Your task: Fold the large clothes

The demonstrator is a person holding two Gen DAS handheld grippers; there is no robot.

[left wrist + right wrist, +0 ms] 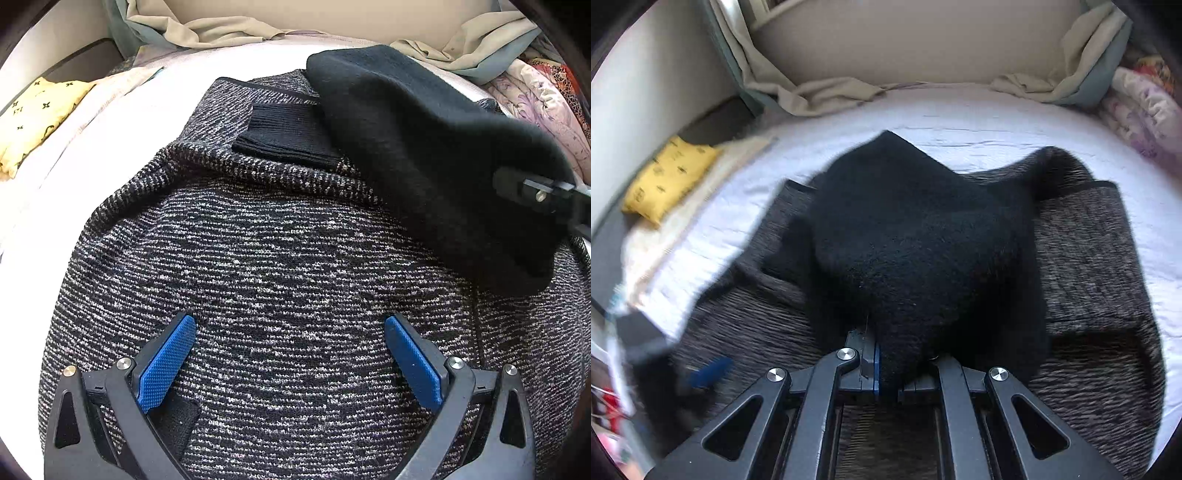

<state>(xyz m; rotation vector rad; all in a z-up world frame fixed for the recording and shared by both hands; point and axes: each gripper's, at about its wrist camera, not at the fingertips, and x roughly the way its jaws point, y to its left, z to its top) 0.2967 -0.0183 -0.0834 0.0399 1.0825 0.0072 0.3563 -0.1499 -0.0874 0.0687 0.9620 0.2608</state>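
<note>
A large black-and-white knit sweater [280,266] lies spread on a white bed sheet [92,155]. Its black fleece inner side shows as a flap [424,147] lifted off the right part of the garment. My right gripper [886,365] is shut on that black flap [916,251] and holds it raised above the knit body [1089,258]; it appears at the right edge of the left wrist view [535,195]. A black ribbed cuff [284,136] rests near the collar. My left gripper [288,350] stands open just above the sweater's near part, blue pads [166,365] wide apart with nothing between them.
A yellow patterned pillow [40,118] lies at the left on the bed. Beige and grey-green bedding [221,33] is bunched along the headboard. A floral quilt [546,107] is piled at the right. The left gripper's blue pad shows blurred at lower left [709,371].
</note>
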